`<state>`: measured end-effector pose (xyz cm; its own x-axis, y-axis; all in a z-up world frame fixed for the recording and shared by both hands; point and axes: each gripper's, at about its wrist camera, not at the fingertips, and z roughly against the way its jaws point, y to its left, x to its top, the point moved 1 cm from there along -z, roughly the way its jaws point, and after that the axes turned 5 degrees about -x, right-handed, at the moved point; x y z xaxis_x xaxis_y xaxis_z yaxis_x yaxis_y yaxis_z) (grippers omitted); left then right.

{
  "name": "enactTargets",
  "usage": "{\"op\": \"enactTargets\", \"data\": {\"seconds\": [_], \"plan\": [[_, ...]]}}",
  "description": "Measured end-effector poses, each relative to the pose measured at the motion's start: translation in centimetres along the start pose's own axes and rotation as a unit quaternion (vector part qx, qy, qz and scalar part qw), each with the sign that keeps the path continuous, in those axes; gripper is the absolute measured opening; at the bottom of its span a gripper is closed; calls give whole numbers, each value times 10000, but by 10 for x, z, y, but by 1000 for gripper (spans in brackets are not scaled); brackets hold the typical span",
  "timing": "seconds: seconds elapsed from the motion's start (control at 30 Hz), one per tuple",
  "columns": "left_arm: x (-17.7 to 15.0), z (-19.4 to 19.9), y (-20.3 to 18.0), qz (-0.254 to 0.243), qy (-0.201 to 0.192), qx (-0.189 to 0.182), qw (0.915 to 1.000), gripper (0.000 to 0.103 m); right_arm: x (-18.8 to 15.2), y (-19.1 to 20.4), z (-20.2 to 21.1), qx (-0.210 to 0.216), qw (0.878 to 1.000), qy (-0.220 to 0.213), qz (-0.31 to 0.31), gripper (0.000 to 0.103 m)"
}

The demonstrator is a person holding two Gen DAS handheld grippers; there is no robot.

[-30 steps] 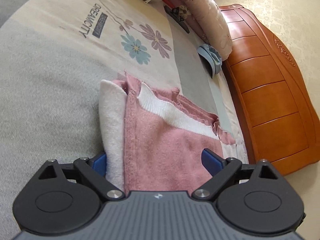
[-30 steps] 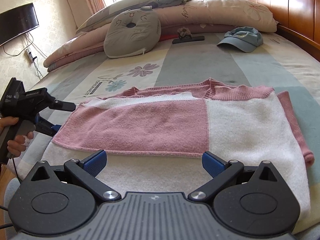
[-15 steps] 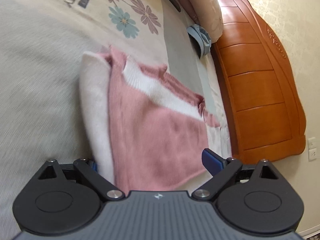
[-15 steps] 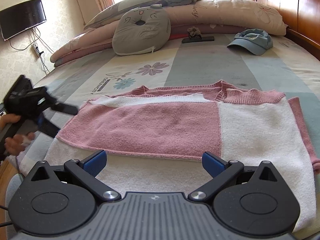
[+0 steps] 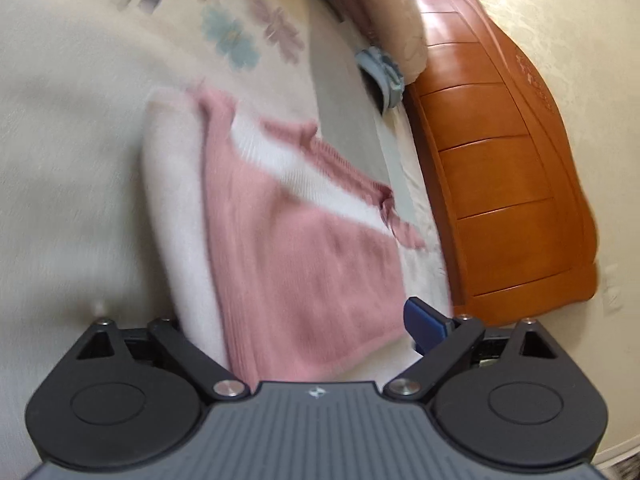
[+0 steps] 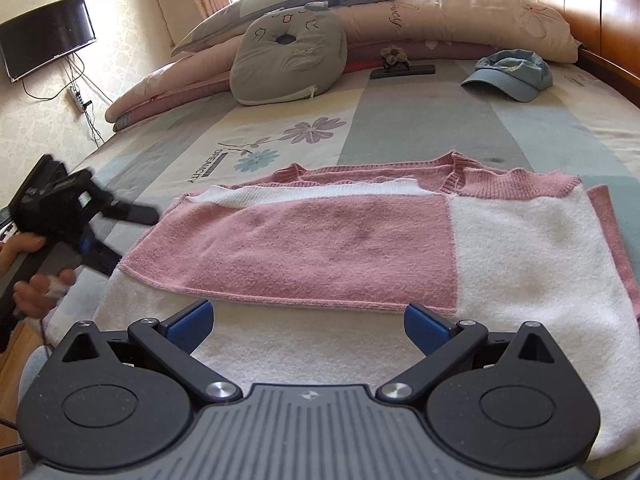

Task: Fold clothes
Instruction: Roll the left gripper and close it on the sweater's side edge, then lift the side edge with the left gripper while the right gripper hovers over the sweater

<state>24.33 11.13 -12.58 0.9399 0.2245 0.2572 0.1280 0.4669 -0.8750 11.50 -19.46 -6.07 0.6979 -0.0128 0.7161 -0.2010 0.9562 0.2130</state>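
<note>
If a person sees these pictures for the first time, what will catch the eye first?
First the pink and white sweater, lying flat on the bed with one pink part folded over the white. Next the two open grippers: the right gripper over its near edge, the left gripper at its left end. A blue cap lies near the pillows.

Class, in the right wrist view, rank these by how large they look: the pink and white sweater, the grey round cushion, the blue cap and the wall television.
1. pink and white sweater, nearest the camera
2. grey round cushion
3. blue cap and wall television: too alike to rank, and the television stands farther off.
</note>
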Motion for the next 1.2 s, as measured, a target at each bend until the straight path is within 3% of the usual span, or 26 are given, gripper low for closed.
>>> {"op": "enactTargets", "data": {"seconds": [0.13,0.23,0.33,0.4,0.47,0.53,0.6,0.63,0.67,0.77,1.2], "plan": [[-1,-2,-4,16,47,115,9999,88,-1,5,0,36,10000,26,33,103],[-16,3,-4,-107,368,-60,9992,87,-2,8,2,51,9999,10,99,103],[-19,13,12,-108,311,-32,9995,56,-2,6,3,75,10000,23,20,103],[-14,17,30,320,306,-50,9990,21,-3,6,3,81,9999,53,-28,103],[-11,18,40,587,336,-45,9977,23,-4,8,5,71,10000,40,-15,103],[-10,16,32,456,415,48,9981,23,-4,10,8,43,10000,6,44,103],[-9,13,23,209,477,81,9986,42,-4,11,9,9,10000,-6,76,103],[-9,11,18,69,505,89,9987,45,-4,11,10,-4,10000,-1,77,103],[-9,11,17,50,506,107,9986,43,-4,11,10,-4,10000,1,74,103],[-9,13,25,301,438,252,9983,24,-2,11,10,105,9999,-12,47,103],[-21,20,17,-60,166,460,9988,23,40,4,-34,825,9904,-18,-1113,103]]}}
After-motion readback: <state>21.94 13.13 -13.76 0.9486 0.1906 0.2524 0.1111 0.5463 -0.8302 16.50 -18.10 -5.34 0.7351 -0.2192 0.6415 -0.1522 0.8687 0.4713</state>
